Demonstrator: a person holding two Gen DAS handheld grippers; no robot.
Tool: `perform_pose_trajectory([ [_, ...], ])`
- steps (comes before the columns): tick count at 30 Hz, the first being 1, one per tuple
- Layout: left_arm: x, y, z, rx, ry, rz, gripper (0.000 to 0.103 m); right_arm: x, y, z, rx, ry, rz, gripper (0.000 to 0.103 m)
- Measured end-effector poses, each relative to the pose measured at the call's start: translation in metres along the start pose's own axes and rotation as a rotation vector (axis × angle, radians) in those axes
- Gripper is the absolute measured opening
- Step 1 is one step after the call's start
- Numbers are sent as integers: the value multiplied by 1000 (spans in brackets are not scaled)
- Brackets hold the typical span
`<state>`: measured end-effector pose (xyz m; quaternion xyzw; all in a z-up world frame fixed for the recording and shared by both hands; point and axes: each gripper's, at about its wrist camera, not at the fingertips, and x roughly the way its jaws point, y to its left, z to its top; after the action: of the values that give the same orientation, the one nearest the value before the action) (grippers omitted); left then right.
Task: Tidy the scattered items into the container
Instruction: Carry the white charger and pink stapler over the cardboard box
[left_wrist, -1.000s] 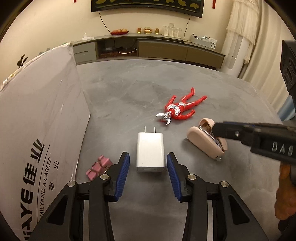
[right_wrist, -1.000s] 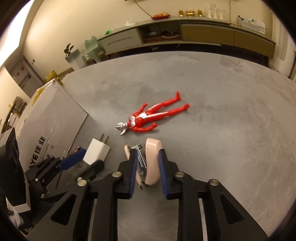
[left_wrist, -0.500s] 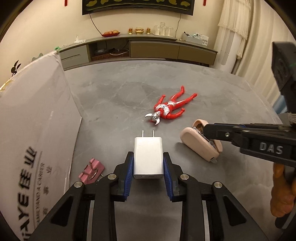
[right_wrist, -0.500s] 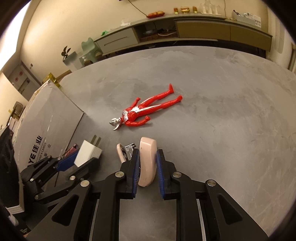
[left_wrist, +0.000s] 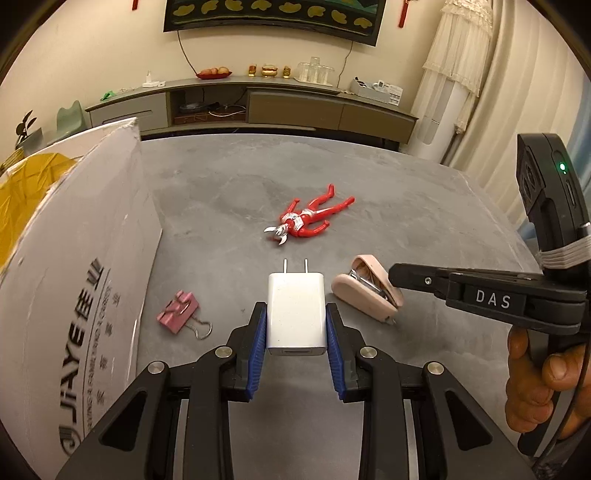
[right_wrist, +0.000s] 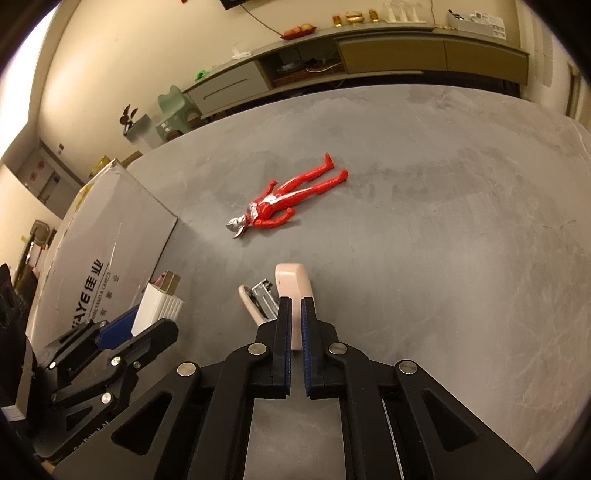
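Here, only my left wrist view shows the pink binder clip (left_wrist: 178, 311) lying on the grey table (left_wrist: 406, 206) beside the cardboard box (left_wrist: 74, 266), and my hand (left_wrist: 543, 373) wrapped round the right tool's handle. My left gripper (left_wrist: 296, 332) is clamped on the white charger (left_wrist: 296, 310), prongs pointing away. My right gripper (right_wrist: 296, 325), reaching in level from the right, is pinched on the upper arm of the pink stapler (right_wrist: 293, 284); whether it is off the table I cannot tell. The red figure (right_wrist: 284, 205) lies flat, farther out.
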<state>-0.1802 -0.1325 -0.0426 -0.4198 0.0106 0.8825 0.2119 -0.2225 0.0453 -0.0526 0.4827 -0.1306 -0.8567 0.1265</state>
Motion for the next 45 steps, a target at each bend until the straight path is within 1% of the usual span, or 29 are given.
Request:
perform_pose_trajectory([
  [3,-9,2,-4,-9,-6,-4,31,-5,6,-3,-18,-20,17,9],
  [4,-13,3,-5,-12,-10,-7,31,-7,8,-3,-25,-33,10,13],
  [5,-16,4,-6,-16,-13,-9,31,-8,10,-2,-38,-39,5,21],
  [6,-20,5,-7,-20,-16,-11,31,-7,12,-2,-53,-41,1,40],
  [7,-23,7,-8,-25,-18,-16,31,-7,12,-3,-62,-47,-9,47],
  [8,-26,8,-8,-30,-20,-23,31,-5,12,-3,-75,-49,-19,47],
  [11,-33,9,-10,-36,-27,-40,31,9,11,-8,-124,-19,-52,51],
  [12,-34,9,-10,-38,-28,-48,31,12,10,-9,-139,-25,-54,57],
  [13,-34,9,-10,-38,-29,-52,31,15,11,-8,-154,-27,-58,58],
  [18,-35,8,-8,-41,-35,-74,31,24,18,-9,-222,-15,-60,59],
  [22,-33,8,-8,-46,-36,-86,31,34,22,-9,-254,-22,-89,58],
  [23,-33,8,-8,-48,-35,-87,31,34,22,-9,-251,-33,-92,56],
  [24,-32,8,-9,-48,-34,-86,31,34,21,-9,-241,-38,-92,45],
  [29,-34,9,-9,-60,-29,-92,31,29,16,-10,-188,-25,-71,43],
  [32,-39,7,-10,-59,-32,-93,31,22,15,-15,-154,-21,-57,43],
  [36,-53,5,-12,-57,-44,-93,31,5,24,-25,-138,-37,-33,42],
  [45,-97,1,-22,-51,-83,-103,31,-40,43,-61,-86,-80,29,42],
])
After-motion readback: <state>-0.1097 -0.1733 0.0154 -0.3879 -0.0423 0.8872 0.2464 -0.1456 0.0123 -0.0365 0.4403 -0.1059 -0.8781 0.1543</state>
